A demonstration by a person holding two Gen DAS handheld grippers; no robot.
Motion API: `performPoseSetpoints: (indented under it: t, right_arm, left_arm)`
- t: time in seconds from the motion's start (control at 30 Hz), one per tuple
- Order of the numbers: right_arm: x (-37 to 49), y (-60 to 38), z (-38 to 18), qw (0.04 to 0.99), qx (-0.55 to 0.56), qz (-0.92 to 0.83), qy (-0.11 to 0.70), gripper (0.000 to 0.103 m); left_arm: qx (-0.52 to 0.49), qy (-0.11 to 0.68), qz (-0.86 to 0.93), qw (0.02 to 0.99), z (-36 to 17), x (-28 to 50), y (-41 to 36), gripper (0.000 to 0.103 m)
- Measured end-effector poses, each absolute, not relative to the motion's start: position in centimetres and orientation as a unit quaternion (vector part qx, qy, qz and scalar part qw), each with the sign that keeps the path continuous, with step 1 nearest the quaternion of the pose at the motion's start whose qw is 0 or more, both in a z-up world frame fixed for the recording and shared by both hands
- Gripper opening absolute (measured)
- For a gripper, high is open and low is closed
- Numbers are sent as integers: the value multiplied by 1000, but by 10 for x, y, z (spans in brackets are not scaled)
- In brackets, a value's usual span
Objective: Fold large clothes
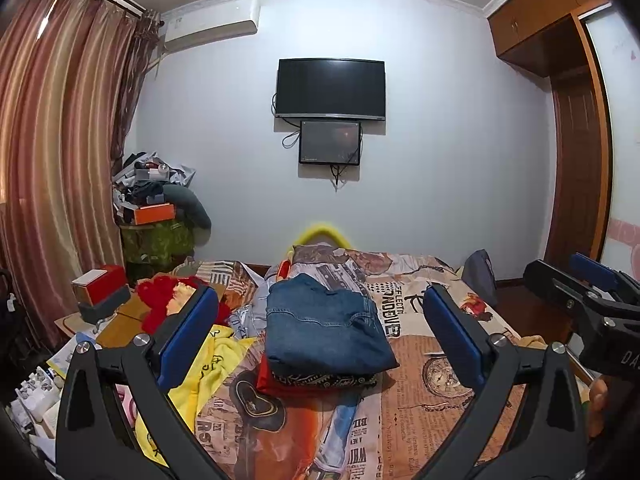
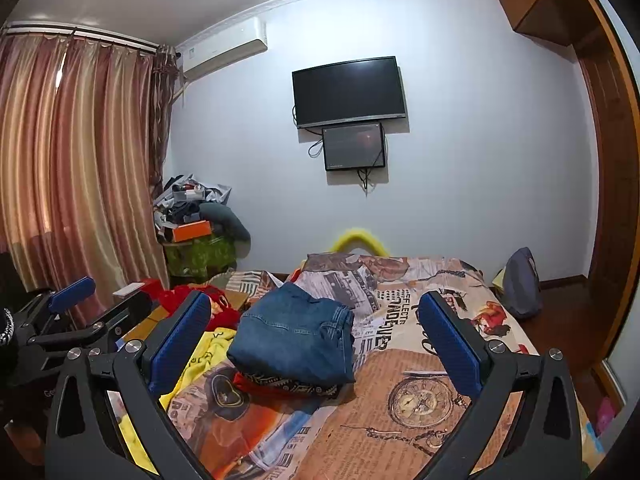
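Observation:
Folded blue jeans [image 1: 326, 326] lie on top of a small stack with a dark patterned garment [image 1: 328, 380] and a red one [image 1: 266, 378] under them, in the middle of the printed bedspread [image 1: 432, 384]. The stack also shows in the right wrist view [image 2: 294, 338]. My left gripper [image 1: 322, 334] is open and empty, held above the bed in front of the stack. My right gripper [image 2: 316, 338] is open and empty too, to the right of the left one; it shows at the edge of the left wrist view [image 1: 592, 280]. A yellow garment [image 1: 200, 368] lies crumpled left of the stack.
A red garment [image 1: 164, 300] and a red-and-white box [image 1: 100, 282] lie on a wooden surface at the bed's left. A cluttered pile [image 1: 156, 196] stands by the curtain [image 1: 52, 160]. A grey bag [image 2: 520, 284] sits at the bed's right, near the wardrobe [image 2: 608, 140].

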State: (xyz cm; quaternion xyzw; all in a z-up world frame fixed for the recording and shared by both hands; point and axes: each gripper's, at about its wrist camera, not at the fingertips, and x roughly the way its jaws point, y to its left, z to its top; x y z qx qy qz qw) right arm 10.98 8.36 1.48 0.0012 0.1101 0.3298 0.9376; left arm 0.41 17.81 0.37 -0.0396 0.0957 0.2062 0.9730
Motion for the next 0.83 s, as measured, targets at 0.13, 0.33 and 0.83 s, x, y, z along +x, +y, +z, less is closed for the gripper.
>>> performPoseSetpoints:
  t: [0.13, 0.33, 0.83]
  right_arm:
    - [110, 83, 15, 938, 2, 330, 110, 103]
    - [109, 85, 16, 938, 4, 328, 110, 103]
    - [111, 91, 13, 939, 3, 324, 117, 103]
  left_arm:
    - [-41, 101, 198, 974, 4, 5, 182, 103]
    - [-39, 102, 196, 975, 3, 4, 184, 103]
    - [-45, 111, 192, 974, 1, 7, 192, 103]
